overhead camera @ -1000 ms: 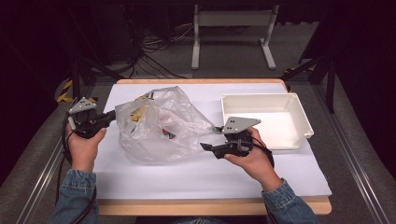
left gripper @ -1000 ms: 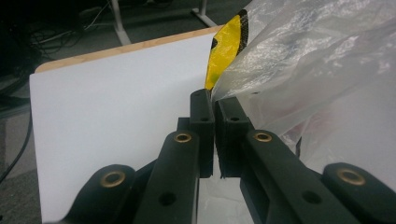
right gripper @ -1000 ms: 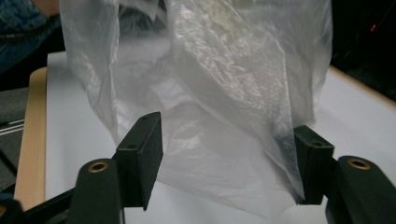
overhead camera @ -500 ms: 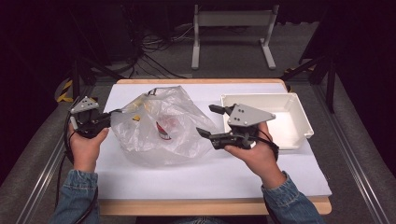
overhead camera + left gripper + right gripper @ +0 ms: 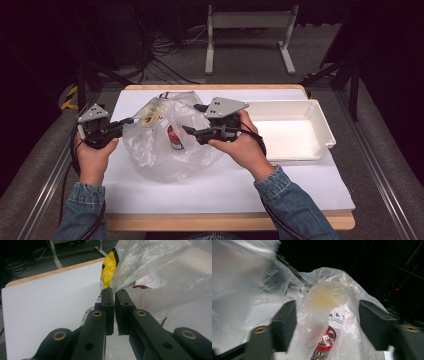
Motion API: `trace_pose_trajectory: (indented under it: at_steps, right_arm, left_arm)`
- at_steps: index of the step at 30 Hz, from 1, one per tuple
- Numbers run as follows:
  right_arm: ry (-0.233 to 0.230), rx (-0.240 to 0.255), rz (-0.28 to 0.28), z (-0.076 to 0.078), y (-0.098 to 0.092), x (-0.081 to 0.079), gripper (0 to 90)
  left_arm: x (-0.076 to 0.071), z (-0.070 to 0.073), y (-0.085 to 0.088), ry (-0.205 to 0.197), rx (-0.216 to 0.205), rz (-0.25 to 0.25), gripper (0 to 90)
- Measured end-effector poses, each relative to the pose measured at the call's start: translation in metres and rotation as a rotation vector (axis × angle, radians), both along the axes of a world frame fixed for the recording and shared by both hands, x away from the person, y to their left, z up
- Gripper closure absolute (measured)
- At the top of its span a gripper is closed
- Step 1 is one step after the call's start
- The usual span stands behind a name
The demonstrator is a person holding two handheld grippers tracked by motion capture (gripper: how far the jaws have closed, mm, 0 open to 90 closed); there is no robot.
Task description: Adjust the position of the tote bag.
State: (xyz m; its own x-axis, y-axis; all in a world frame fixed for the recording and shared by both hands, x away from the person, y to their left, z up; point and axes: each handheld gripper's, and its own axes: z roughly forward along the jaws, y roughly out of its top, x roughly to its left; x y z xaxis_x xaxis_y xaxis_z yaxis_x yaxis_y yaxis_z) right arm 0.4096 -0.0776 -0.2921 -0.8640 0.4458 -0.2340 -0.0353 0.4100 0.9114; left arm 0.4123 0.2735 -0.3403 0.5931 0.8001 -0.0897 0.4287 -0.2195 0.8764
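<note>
Dark studio floor with cables and a white stand behind; wooden bench (image 5: 210, 220) under a white sheet (image 5: 225, 185).

Left to right:

- Left claw (image 5: 127, 121): at the left of the sheet, pressed together on the edge of the clear plastic bag (image 5: 165, 150), film pinched between the pads in the left gripper view (image 5: 113, 293). Placed as a second ago, anchoring the bag's rim.
- Clear plastic bag: centre-left of the sheet, crumpled, puffed up, translucent. Contents: a yellow packet (image 5: 108, 272) near the pinched edge, a red-labelled cylindrical container (image 5: 173, 139) lying inside, a pale round item (image 5: 327, 293) behind the film, not identifiable.
- Right claw (image 5: 191, 119): over the right side of the bag, spread, jaws just now narrowing with a fold of film standing between them; pads not pressing on it. Compared with a second ago, shifted from beside the bag's lower right flank up and inward over it. Judgement: approach for a second hold on the film, likely to open the bag or get at the contents.
- White tray (image 5: 320, 125): right of the bag, nothing in it.
</note>
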Motion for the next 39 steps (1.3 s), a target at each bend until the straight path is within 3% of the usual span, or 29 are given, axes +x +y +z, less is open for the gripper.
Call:
trace_pose_trajectory:
  at_steps: [1, 4, 7, 9, 12, 15, 16, 19, 22, 28, 33, 36, 37, 38, 39]
  right_arm:
    - [-0.001, -0.032, -0.008, 0.000, 0.001, 0.003, 53.2]
    - [0.011, -0.047, -0.022, 0.000, 0.001, 0.008, 72.2]
    - [0.021, -0.051, -0.048, 0.000, 0.003, 0.017, 87.8]
    - [0.020, -0.058, -0.056, -0.001, 0.004, 0.019, 89.4]
    - [0.030, -0.067, -0.083, -0.004, 0.009, 0.028, 89.8]
    - [0.043, -0.069, -0.100, -0.007, 0.011, 0.034, 89.6]
    - [0.043, -0.069, -0.100, -0.007, 0.011, 0.034, 89.6]
    - [0.059, -0.065, -0.113, -0.010, 0.012, 0.040, 89.3]
    - [0.071, -0.062, -0.120, -0.013, 0.012, 0.043, 88.8]
    - [0.089, -0.052, -0.116, -0.017, 0.012, 0.044, 88.0]
    - [0.093, -0.054, -0.102, -0.018, 0.015, 0.043, 87.8]
    - [0.087, -0.058, -0.096, -0.019, 0.016, 0.041, 87.6]
    - [0.083, -0.060, -0.096, -0.020, 0.016, 0.040, 87.4]
    - [0.083, -0.060, -0.096, -0.020, 0.016, 0.040, 87.4]
    - [0.082, -0.060, -0.100, -0.020, 0.015, 0.040, 87.3]
  left_arm:
    - [-0.001, 0.000, -0.001, 0.002, -0.001, -0.006, 84.4]
    - [-0.005, 0.004, -0.001, 0.003, -0.016, -0.032, 76.2]
    - [-0.012, 0.012, 0.007, 0.000, -0.073, -0.050, 50.9]
    - [-0.017, 0.016, 0.010, -0.006, -0.082, -0.048, 48.0]
    - [-0.040, 0.031, 0.022, -0.039, -0.101, -0.028, 44.1]
    - [-0.060, 0.044, 0.021, -0.058, -0.086, -0.052, 42.7]
    - [-0.060, 0.044, 0.021, -0.058, -0.086, -0.052, 41.4]
    - [-0.078, 0.054, 0.014, -0.072, -0.065, -0.101, 38.8]
    - [-0.083, 0.053, 0.008, -0.047, -0.069, -0.158, 36.7]
    - [-0.070, 0.039, -0.008, 0.038, -0.072, -0.230, 34.7]
    - [-0.065, 0.035, -0.021, 0.042, -0.059, -0.246, 47.5]
    - [-0.062, 0.031, -0.028, 0.027, -0.037, -0.250, 77.0]
    - [-0.061, 0.029, -0.030, 0.025, -0.012, -0.238, 89.8]
    - [-0.061, 0.029, -0.030, 0.025, -0.012, -0.238, 89.9]
    - [-0.058, 0.024, -0.031, 0.042, 0.034, -0.224, 90.0]
